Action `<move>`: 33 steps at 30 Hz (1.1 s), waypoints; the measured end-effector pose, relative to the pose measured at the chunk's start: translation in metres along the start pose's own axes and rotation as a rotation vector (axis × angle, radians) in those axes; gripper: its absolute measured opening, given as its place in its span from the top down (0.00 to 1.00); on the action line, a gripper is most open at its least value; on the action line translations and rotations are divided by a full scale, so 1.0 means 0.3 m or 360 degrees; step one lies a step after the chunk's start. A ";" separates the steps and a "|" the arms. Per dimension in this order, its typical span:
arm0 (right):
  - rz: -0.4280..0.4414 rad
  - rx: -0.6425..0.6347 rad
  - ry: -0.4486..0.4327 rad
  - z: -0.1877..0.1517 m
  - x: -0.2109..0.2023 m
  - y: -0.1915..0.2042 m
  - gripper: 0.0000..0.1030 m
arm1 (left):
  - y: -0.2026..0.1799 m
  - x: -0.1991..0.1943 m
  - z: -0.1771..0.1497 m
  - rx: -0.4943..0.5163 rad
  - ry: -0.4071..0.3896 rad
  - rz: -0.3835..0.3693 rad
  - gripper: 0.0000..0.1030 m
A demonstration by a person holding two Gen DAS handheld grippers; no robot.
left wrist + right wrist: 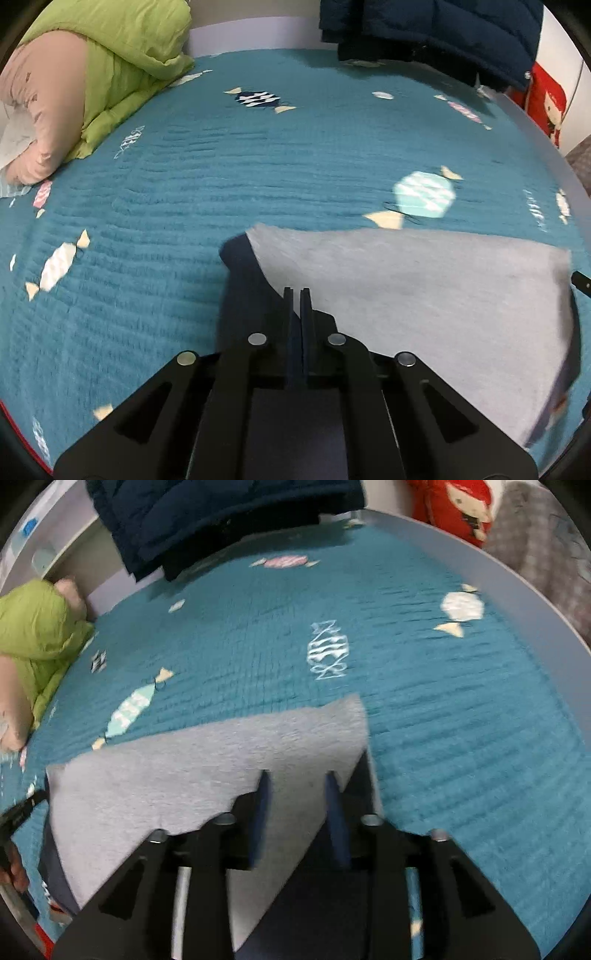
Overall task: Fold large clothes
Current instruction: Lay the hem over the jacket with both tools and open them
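A large garment [424, 288], grey on its upper face and navy underneath, lies folded over on the teal bedcover [184, 177]. My left gripper [295, 290] is shut on the garment's navy edge at its left corner, and a strip of dark cloth shows between the pads. In the right wrist view the same garment [177, 775] spreads to the left. My right gripper [296, 775] stands open over its right corner, with grey cloth lying between and under the fingers and the pads apart from it. Both views are blurred.
A green and pink duvet [122, 55] [33, 627] is heaped at the left of the bed. A dark blue jacket [443, 29] [221, 513] hangs over the far side. The bed's grey rim [480, 565] runs along the right, with a red soft toy [454, 509] beyond it.
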State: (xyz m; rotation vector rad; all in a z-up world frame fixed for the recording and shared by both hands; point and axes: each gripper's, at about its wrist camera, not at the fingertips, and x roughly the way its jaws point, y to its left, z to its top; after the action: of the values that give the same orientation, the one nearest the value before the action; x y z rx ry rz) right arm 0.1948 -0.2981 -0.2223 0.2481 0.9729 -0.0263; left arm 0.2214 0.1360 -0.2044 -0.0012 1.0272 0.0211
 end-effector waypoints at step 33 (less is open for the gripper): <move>0.1281 0.1014 0.0412 -0.270 0.108 -0.322 0.11 | -0.006 -0.269 -0.414 -0.0293 0.0155 -0.0159 0.40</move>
State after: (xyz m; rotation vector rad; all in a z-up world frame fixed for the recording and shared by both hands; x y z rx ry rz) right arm 0.1342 -0.3713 -0.3114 1.2395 1.0402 0.4480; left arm 0.0736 0.1315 -0.1996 -0.2228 1.1183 0.0250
